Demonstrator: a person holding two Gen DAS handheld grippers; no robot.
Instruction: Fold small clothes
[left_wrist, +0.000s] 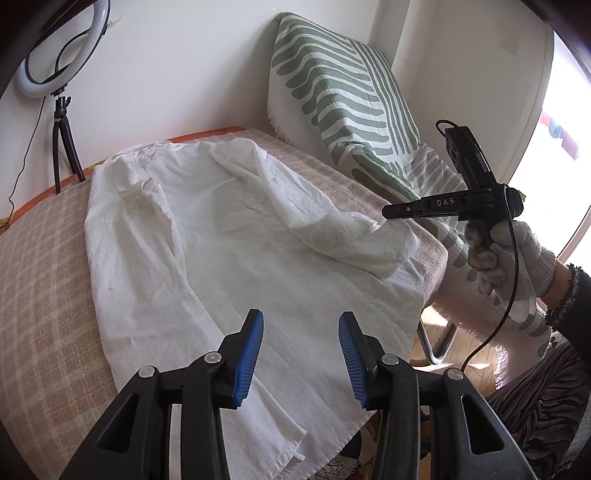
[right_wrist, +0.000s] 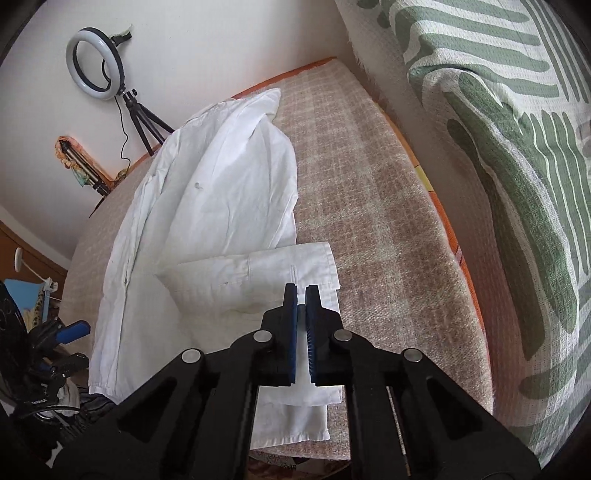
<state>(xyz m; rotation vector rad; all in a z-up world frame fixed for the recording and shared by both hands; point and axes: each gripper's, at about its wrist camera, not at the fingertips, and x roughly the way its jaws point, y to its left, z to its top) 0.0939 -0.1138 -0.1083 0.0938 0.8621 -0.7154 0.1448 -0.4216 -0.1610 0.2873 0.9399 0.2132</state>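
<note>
Covering most of both views is a surface (left_wrist: 37, 258) draped in a beige-and-pink checked cloth with an orange edge, pushed against a white wall. Beside it on the right stands a seat under a green-and-white striped throw (left_wrist: 343, 85), its metal leg showing near the wooden floor.

A white shirt (left_wrist: 207, 236) lies spread on the checked cloth, crumpled along its middle, with its lower hem hanging over the near edge. One sleeve (right_wrist: 258, 273) is folded across the body of the shirt, cuff pointing toward the striped throw (the cuff's button slit shows in the right wrist view).

A ring light (left_wrist: 55, 48) on a small black tripod stands by the wall at the far left corner, cable trailing down.

The person's gloved right hand (left_wrist: 506, 258) grips the handle of the right gripper (right_wrist: 301, 291), which points across the shirt's right edge. Its jaws are together, blue pads nearly meeting, above the folded sleeve; no cloth shows between them at the tips.

The left gripper (left_wrist: 301, 325) hangs over the lower part of the shirt with its jaws apart, nothing between the blue pads, white fabric visible through the gap.
</note>
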